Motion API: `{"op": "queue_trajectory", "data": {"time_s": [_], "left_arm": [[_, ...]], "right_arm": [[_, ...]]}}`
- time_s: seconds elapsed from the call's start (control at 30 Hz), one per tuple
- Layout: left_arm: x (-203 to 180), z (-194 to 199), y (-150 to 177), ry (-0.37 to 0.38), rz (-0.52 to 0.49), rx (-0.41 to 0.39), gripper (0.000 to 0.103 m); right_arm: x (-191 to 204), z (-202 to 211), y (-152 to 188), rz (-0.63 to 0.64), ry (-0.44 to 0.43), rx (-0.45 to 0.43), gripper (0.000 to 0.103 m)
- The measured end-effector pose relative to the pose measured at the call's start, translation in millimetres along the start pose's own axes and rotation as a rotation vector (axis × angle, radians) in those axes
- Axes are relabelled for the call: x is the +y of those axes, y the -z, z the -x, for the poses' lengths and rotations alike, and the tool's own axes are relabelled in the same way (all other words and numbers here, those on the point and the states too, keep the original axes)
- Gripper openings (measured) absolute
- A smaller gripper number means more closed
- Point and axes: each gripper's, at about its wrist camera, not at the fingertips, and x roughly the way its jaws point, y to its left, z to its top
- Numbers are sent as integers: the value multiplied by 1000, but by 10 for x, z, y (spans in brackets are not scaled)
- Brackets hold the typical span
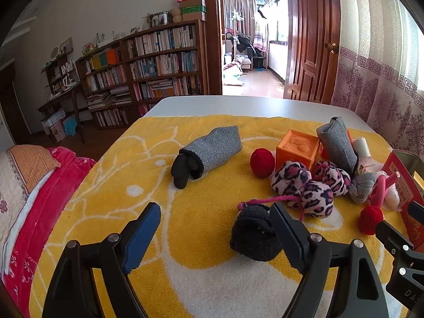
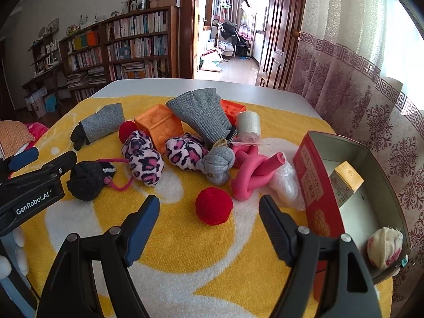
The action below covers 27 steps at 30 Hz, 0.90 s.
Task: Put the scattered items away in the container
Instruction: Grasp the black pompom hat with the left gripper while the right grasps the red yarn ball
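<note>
Pompom (image 2: 214,206), red, soft and light, at 12 o'clock between open right tool (image 2: 209,212); pinch mid-body. Left tool (image 1: 216,225) open, empty, black sock ball (image 1: 254,234) at its right finger.

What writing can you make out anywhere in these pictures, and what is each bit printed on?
"GenRobot.AI": white lettering on the black body of the left gripper, seen in the right wrist view.
"DAS": partial pale letters on the right gripper's black body, at the left wrist view's right edge; the rest is cut off.
Red container: gold characters on its side, too blurred to read.
Small box inside the container: print too small.
Book spines on the bookshelf: unreadable.
</note>
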Motion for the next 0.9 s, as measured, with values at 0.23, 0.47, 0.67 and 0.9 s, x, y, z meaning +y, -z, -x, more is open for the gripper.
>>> {"op": "queue_trajectory", "data": {"time_s": [0.23, 0.47, 0.67, 0.9], "left_arm": [[-27, -67, 22, -4, -12, 19, 86], [-28, -153, 42, 4, -19, 46, 86], [28, -216, 49, 35, 6, 67, 86], [-2, -254, 66, 85, 0, 81, 86]], "right_arm": [[41, -62, -3, 8, 9, 20, 81], [12, -119, 29, -3, 0, 34, 81], [-224, -200, 54, -101, -31, 61, 81], [-267, -272, 94, -127, -68, 75, 81]]}}
